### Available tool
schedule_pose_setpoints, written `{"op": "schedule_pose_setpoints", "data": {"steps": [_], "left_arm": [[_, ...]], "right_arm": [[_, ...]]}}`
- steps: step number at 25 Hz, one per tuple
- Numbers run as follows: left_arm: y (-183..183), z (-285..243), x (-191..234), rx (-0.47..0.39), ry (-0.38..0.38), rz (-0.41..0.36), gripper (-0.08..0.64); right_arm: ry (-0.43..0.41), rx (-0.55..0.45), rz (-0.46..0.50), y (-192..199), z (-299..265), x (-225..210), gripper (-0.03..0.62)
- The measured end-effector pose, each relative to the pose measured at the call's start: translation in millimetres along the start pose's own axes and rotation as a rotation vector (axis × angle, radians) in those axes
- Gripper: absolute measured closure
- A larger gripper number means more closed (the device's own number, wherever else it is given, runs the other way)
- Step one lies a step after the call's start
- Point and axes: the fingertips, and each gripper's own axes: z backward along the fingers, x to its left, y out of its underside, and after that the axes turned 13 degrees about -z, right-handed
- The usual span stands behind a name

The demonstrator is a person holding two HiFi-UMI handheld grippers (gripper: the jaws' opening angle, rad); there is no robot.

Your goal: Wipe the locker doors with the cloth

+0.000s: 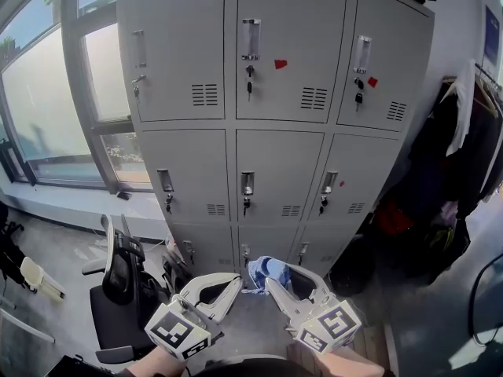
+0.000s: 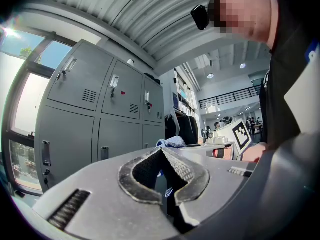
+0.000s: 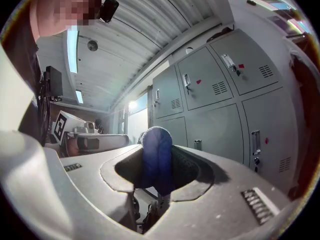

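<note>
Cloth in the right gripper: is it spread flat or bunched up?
Bunched up. The blue cloth sits as a rounded wad pinched between the jaws of the right gripper, not hanging flat.

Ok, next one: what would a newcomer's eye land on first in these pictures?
The bank of grey lockers fills the middle of the head view, with small red tags on two upper doors. Low in front of it, the right gripper is shut on a blue cloth, and the left gripper sits shut beside it.
</note>
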Motion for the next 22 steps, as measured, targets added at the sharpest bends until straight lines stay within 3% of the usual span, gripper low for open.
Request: {"op": "schedule_pose_setpoints", "data": {"steps": [15, 22], "left_arm": [[-41.9, -83.1, -21.4, -0.018, -0.071, -0.079, 0.552], [-55.5, -96.2, 7.1, -0.059, -0.088, -0.099, 0.552]], "right_arm": [[-0.117, -0.027, -0.067, -42.4, 32.6, -59.1, 0.439], [-0.177, -0.060, -0.059, -86.6, 0.4, -64.4, 0.439]]}}
